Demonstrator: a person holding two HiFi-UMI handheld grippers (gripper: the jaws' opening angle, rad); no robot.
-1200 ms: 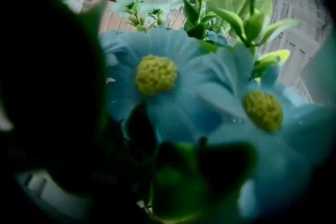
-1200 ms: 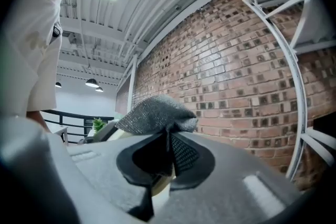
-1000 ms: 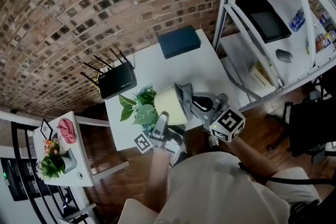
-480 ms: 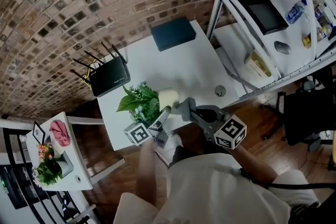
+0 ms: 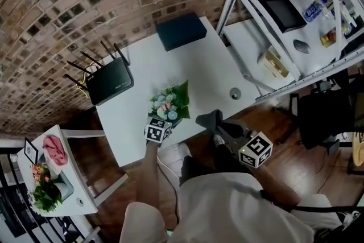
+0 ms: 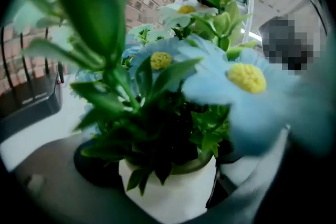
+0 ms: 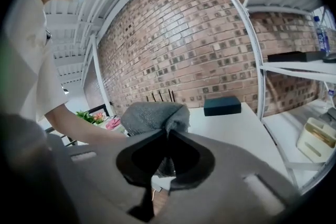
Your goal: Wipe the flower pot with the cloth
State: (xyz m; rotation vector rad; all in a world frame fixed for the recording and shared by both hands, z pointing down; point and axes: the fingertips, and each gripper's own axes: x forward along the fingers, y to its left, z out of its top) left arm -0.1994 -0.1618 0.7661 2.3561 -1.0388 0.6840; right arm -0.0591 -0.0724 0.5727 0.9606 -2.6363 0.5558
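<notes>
The flower pot (image 6: 173, 194) is white and holds green leaves and pale blue flowers (image 5: 169, 103). It stands upright near the front edge of the white table (image 5: 199, 68). My left gripper (image 5: 164, 121) reaches in from the front and is shut on the flower pot, with a dark jaw on each side of it in the left gripper view, where the left gripper (image 6: 163, 182) sits low. The grey cloth (image 5: 209, 118) is bunched in my right gripper (image 5: 218, 126), which hangs off the table's front edge, apart from the pot. In the right gripper view the right gripper (image 7: 167, 134) is shut on the cloth (image 7: 155, 114).
A black router (image 5: 108, 79) and a dark blue box (image 5: 181, 31) sit at the back of the table, and a small round object (image 5: 235, 93) at its right edge. A white shelf rack (image 5: 267, 17) stands to the right. A small side table (image 5: 68, 179) stands at the left.
The pot was held up on its side against the cloth; now it is upright and lower at the table's front. The left gripper rolled and came down. The right gripper drew away with the cloth.
</notes>
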